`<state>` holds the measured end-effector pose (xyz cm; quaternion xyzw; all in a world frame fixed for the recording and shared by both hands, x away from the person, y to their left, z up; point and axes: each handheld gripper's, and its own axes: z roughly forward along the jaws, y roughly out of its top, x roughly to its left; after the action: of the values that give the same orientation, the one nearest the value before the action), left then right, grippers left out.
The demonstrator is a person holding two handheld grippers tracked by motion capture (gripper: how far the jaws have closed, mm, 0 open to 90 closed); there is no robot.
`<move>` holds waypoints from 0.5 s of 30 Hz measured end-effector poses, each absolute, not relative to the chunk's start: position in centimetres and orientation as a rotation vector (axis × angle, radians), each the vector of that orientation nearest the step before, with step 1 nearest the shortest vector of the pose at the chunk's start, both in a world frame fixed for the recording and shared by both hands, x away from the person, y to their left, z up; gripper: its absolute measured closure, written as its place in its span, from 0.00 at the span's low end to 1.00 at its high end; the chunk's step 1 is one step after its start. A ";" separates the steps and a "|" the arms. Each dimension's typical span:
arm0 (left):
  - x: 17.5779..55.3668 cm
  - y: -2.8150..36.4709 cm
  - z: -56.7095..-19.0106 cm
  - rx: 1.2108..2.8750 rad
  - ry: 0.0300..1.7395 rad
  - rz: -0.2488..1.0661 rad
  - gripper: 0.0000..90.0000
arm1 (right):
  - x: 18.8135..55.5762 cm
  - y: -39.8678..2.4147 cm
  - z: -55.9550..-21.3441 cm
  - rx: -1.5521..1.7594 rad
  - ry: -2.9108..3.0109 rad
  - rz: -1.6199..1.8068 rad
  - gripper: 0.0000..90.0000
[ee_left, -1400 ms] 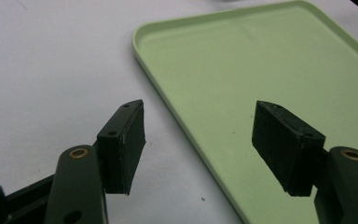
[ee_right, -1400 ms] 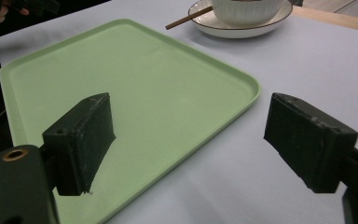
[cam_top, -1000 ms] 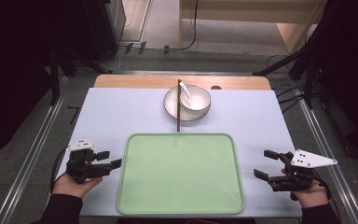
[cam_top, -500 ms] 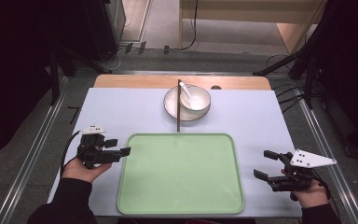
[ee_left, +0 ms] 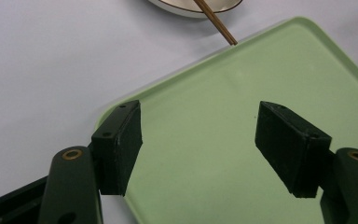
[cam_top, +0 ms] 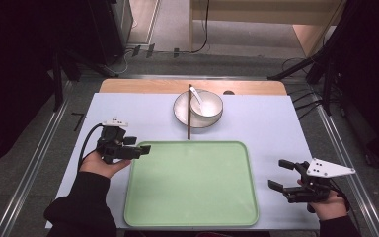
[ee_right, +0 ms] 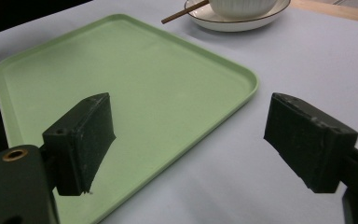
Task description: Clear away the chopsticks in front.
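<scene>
Green is the colour of the one big tray (cam_top: 191,183) that lies flat in the middle of the worktop (cam_top: 266,123). It has nothing on it. The worktop has a pale blue sheet over it, and a strip of bare wood shows along the far edge.

Behind the tray sits one white plate (cam_top: 182,116) with a dark rim. One white bowl (cam_top: 207,104) stands on the plate, and one white spoon (cam_top: 195,96) leans inside the bowl. One brown chopstick (cam_top: 189,112) lies across the plate, and its near tip ends just at the far edge of the tray. I can see only one stick from above; I cannot tell if a second one lies under it.

Two grippers are here, one in each hand of the person. Two dark sleeves come in from the near side.

One is the left gripper (cam_top: 137,150), held by the left hand (cam_top: 100,163) near the far left corner of the tray. Its two black fingers (ee_left: 117,145) stand wide apart with nothing between them. In the left gripper view they hang over that corner of the tray, one by the rim and one over the green part.

The other is the right gripper (cam_top: 282,175), held by the right hand (cam_top: 328,205) on the blue sheet, just beside the right edge of the tray. Its two fingers (ee_right: 80,140) are also wide apart and hold nothing. In the right gripper view one of them is over the tray and the other is over the blue sheet.
</scene>
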<state>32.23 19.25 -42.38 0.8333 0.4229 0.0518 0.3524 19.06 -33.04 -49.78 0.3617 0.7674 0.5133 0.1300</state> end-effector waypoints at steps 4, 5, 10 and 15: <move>33.1 18.3 -42.1 2.156 1.084 0.134 0.36 | 19.0 -33.0 -49.8 1.053 2.237 1.493 0.18; 33.3 18.0 -42.0 2.166 1.089 0.154 0.36 | 19.1 -33.0 -49.8 1.052 2.234 1.493 0.18; 34.5 16.8 -42.1 2.170 1.087 0.147 0.36 | 19.0 -33.2 -49.7 1.059 2.219 1.502 0.18; 35.9 15.8 -42.3 2.165 1.096 0.123 0.36 | 19.0 -33.2 -49.7 1.056 2.218 1.504 0.18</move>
<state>35.88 15.79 -42.27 0.8351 0.4230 0.0474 0.3486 18.98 -33.24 -49.69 0.3636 0.7635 0.5176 0.1303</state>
